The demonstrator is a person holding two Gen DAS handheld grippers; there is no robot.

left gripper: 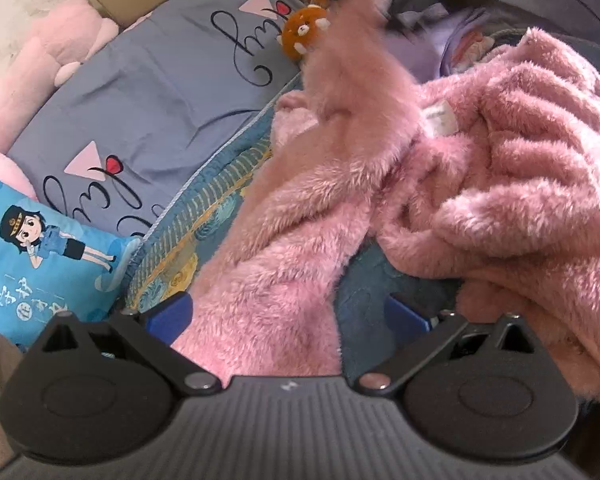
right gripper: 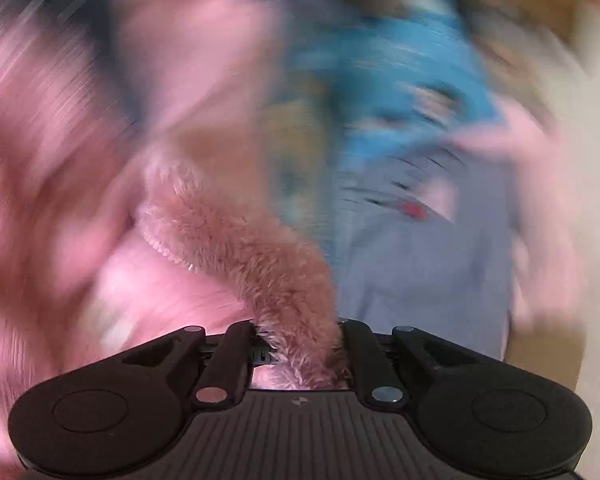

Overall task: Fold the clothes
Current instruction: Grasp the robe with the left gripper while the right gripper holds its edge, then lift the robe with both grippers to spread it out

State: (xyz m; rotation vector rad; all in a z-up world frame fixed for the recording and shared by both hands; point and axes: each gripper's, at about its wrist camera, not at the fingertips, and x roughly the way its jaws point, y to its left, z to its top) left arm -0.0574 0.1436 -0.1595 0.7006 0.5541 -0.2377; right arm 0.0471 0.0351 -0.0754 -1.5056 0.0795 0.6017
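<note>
Left wrist — garment's white label [left gripper: 440,117] unreadable

grey pillow [left gripper: 148,92], blue cushion [left gripper: 40,256], orange plush [left gripper: 302,30].

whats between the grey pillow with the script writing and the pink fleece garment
In the left wrist view, a strip of blue-and-gold patterned bedspread lies between the grey pillow and the pink fleece garment.
</note>
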